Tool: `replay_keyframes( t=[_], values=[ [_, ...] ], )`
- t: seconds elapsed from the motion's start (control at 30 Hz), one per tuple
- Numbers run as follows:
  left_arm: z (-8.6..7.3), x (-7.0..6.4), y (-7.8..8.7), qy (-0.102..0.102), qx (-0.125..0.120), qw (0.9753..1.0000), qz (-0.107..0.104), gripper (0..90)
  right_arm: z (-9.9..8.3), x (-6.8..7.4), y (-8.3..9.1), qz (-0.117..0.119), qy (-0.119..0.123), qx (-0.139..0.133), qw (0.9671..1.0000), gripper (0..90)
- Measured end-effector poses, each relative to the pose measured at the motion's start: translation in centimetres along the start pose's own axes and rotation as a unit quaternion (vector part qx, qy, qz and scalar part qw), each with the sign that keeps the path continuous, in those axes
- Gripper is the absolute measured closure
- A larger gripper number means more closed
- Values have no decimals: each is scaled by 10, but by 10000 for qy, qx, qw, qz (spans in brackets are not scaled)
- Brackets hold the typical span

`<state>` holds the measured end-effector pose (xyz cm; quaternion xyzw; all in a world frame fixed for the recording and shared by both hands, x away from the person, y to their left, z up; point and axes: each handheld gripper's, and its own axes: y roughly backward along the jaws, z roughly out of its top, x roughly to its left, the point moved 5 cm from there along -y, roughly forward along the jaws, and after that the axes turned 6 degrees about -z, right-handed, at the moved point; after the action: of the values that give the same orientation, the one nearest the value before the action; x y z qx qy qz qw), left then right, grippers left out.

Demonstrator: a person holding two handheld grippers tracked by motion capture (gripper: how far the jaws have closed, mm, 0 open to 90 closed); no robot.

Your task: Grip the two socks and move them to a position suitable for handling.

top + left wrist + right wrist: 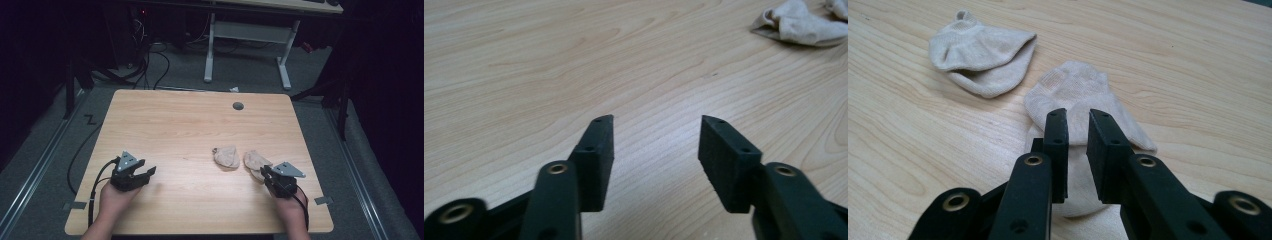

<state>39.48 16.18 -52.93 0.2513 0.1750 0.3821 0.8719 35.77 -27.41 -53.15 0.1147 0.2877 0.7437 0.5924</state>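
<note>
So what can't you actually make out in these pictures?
- Near sock: in the right gripper view, the right gripper covers its near end, so whether the almost-closed jaws pinch fabric cannot be told.
- Same sock: in the high view, the right gripper overlaps one end.
- Far sock: in the left gripper view, cut by the top edge.
- Left gripper: jaws wide apart over bare table.

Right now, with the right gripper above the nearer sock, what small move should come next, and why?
Probably open the right gripper a little, then lower it onto the nearer sock. Its jaws stand nearly closed, just over the fabric, with nothing visibly between them. The left gripper is open over bare table, away from the other sock.
</note>
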Motion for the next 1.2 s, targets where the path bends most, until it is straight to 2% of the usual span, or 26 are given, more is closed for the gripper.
replay_keyframes(
  t=[0.07,0.23,0.33,0.53,0.7,0.83,1.03,1.2],
  values=[
    [0,0,-1,9,13,10000,-14,535,0,0,0,9,12,-9,10000,815],
    [-4,0,-2,-132,137,9998,1,604,0,-5,-2,10,-48,20,10000,881],
    [-9,1,1,-115,170,9998,-65,642,2,-7,-7,27,-31,98,9999,900],
    [-14,3,8,-120,201,9997,-1,587,0,-4,-19,80,112,290,9995,900],
    [-14,5,8,-85,200,9998,43,532,-9,-3,-26,133,60,577,9982,900],
    [-14,3,6,-110,203,9997,57,523,-14,-2,-28,196,26,690,9974,900],
    [-13,0,3,-184,223,9996,41,500,-17,2,-25,283,66,700,9971,900],
    [-9,-5,-2,-235,198,9995,1,498,-19,12,-19,419,180,702,9965,900]
  ],
)
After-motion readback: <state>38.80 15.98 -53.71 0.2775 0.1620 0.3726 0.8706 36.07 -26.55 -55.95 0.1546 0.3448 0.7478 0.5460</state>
